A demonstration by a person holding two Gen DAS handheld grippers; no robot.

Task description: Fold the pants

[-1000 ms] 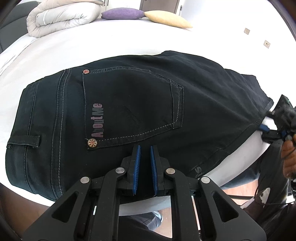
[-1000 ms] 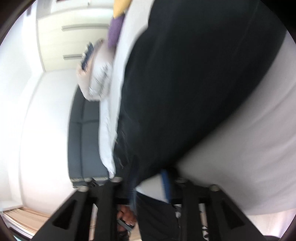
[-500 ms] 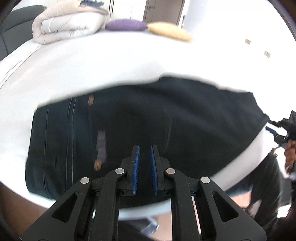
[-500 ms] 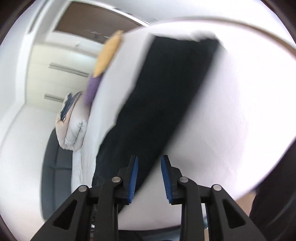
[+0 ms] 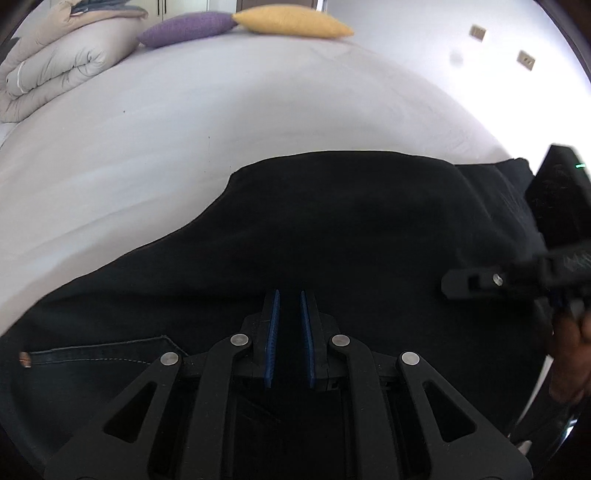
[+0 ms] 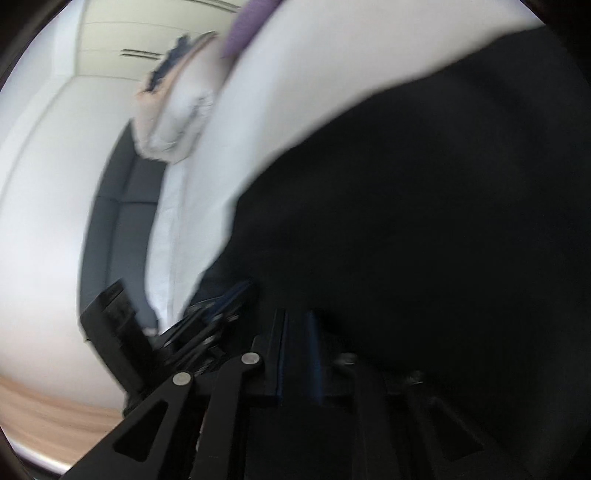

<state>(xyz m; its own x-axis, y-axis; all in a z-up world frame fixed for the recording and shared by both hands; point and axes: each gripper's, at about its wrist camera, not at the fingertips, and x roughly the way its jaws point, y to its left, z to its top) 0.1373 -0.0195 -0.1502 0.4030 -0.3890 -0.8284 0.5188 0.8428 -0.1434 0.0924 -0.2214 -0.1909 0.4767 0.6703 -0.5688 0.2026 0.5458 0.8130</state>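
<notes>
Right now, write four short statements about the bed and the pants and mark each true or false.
1. The black pants lie on a white bed. True.
2. A purple pillow lies beside a yellow pillow. True.
3. The folded duvet lies on top of the pants. False: it sits apart, at the far end of the bed.
4. The left gripper hovers over bare sheet. False: black fabric lies beneath it.
</notes>
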